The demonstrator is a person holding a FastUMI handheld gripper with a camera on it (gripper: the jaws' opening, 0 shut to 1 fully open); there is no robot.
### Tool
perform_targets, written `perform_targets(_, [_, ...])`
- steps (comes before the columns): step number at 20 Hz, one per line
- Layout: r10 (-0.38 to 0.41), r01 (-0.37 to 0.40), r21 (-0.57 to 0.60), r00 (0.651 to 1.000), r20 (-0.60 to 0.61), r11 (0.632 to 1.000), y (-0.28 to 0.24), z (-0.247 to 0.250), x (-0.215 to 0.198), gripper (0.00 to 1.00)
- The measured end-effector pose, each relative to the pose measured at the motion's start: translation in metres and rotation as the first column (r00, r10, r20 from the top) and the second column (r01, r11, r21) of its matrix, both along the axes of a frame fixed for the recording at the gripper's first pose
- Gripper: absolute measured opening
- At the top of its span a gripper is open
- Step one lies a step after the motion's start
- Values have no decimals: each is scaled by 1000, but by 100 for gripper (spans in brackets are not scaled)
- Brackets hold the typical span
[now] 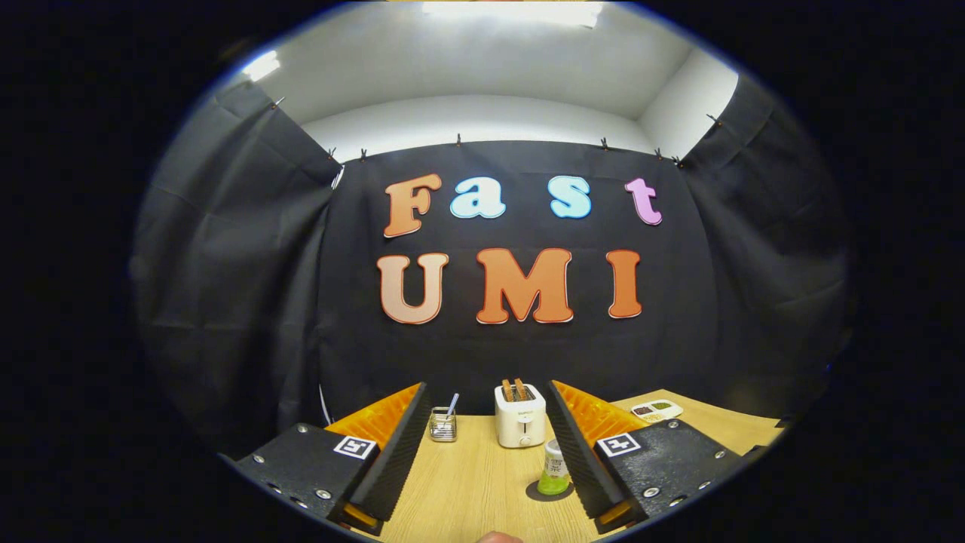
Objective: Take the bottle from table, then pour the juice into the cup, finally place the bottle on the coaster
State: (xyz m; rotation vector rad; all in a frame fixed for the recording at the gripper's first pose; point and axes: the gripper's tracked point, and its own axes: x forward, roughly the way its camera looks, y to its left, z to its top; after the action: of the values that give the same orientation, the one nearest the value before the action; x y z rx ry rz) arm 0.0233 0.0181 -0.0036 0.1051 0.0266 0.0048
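A small clear bottle point(554, 469) with green juice and a pale cap stands upright on a dark round coaster point(546, 493) on the wooden table point(467, 483). It sits between my two fingers, close beside the right finger point(579, 452) and apart from the left one. My gripper point(486, 520) is open, with a wide gap between its fingers, and nothing is held in it. No contact with the bottle can be made out.
A white toaster point(520, 415) with two slices of toast stands beyond the fingers near the table's back edge. To its left is a small glass holder point(443, 424) with a utensil in it. A white device point(656, 411) lies at the back right.
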Motion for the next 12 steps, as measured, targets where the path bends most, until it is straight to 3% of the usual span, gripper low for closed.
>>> perform_targets(3, [73, -73, 11, 997, 2, 997, 9, 3, -6, 91])
perform_targets(12, [52, -52, -2, 998, 34, 999, -10, 6, -12, 91])
